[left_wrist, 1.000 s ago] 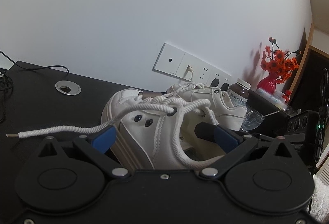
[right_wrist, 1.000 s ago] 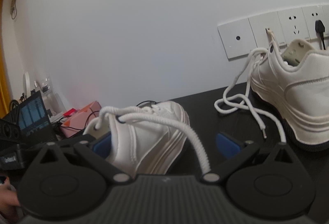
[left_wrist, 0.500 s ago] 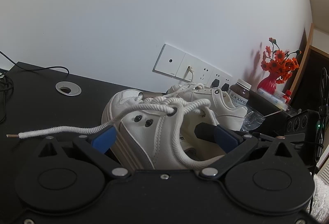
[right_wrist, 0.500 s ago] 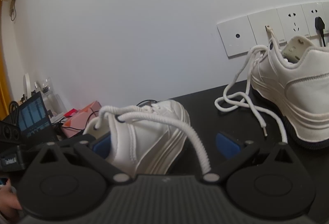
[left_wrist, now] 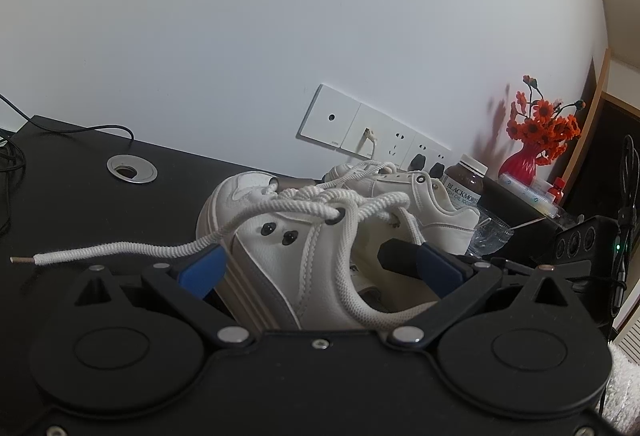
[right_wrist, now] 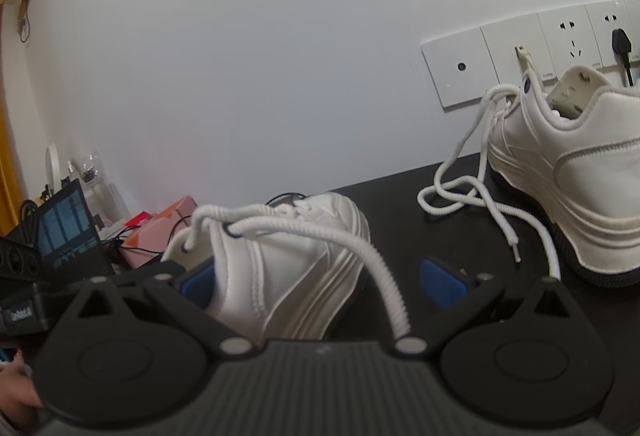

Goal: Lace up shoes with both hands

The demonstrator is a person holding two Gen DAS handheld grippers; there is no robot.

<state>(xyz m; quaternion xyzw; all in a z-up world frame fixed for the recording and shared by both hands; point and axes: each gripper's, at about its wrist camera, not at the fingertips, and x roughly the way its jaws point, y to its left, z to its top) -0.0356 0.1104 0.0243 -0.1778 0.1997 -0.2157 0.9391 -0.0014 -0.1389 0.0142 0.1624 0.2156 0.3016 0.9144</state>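
A white shoe (left_wrist: 288, 236) stands on the black desk (left_wrist: 72, 172) close in front of both claws, flanked by them, probably so each loose lace end is within easy reach. The left claw (left_wrist: 300, 268) is spread wide and grips nothing, though one lace end (left_wrist: 120, 250) lies across its left finger; the right claw (right_wrist: 320, 276) is likewise released, with the other lace (right_wrist: 360, 248) draped over its frame. A second shoe (right_wrist: 580, 172) sits well apart near the wall sockets (right_wrist: 520, 48), presumably awaiting its turn.

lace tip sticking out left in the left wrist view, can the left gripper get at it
Probably yes: the lace tip hangs free over bare desk, just outside the left gripper's open jaws, which straddle the near shoe.
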